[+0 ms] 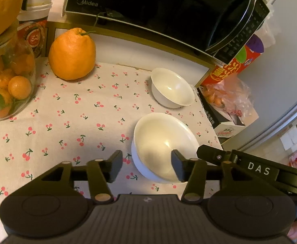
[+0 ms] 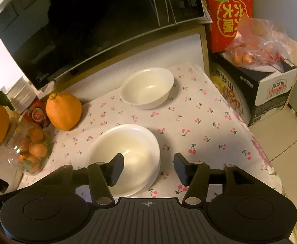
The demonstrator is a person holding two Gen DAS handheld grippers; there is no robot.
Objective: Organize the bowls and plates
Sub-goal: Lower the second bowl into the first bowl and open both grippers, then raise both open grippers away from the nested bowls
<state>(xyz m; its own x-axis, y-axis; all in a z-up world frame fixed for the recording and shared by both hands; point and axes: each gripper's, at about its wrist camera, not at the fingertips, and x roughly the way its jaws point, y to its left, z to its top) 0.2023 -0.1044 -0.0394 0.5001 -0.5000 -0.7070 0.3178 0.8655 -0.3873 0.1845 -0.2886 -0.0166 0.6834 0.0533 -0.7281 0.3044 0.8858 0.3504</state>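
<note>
we see two white bowls, both upright with their mouths facing up, on the cherry-print cloth [image 2: 199, 120] that covers the table. the near bowl [image 1: 160, 142] sits nested in a second white piece beneath it, whose rim shows around its lower edge; we cannot tell whether that piece is a bowl or a plate. the far bowl [image 2: 147, 88] stands alone, apart from the stack, close under the microwave [image 2: 87, 24]. both tools reach forward over the table from the near side, angled down toward the stack. the left tool [image 1: 146, 165] has its fingers spread wide, the right finger [image 1: 178, 167] over the near bowl's inside and the left finger over the cloth beside it; whether it touches the rim we cannot tell. the right tool [image 2: 148, 167] is likewise spread wide and holds nothing, its left finger [image 2: 115, 168] above the near bowl's hollow, its right finger above the cloth. a large orange [image 1: 72, 55] rests on the cloth to the left, next to a glass jar [image 1: 8, 81] of small oranges.
</note>
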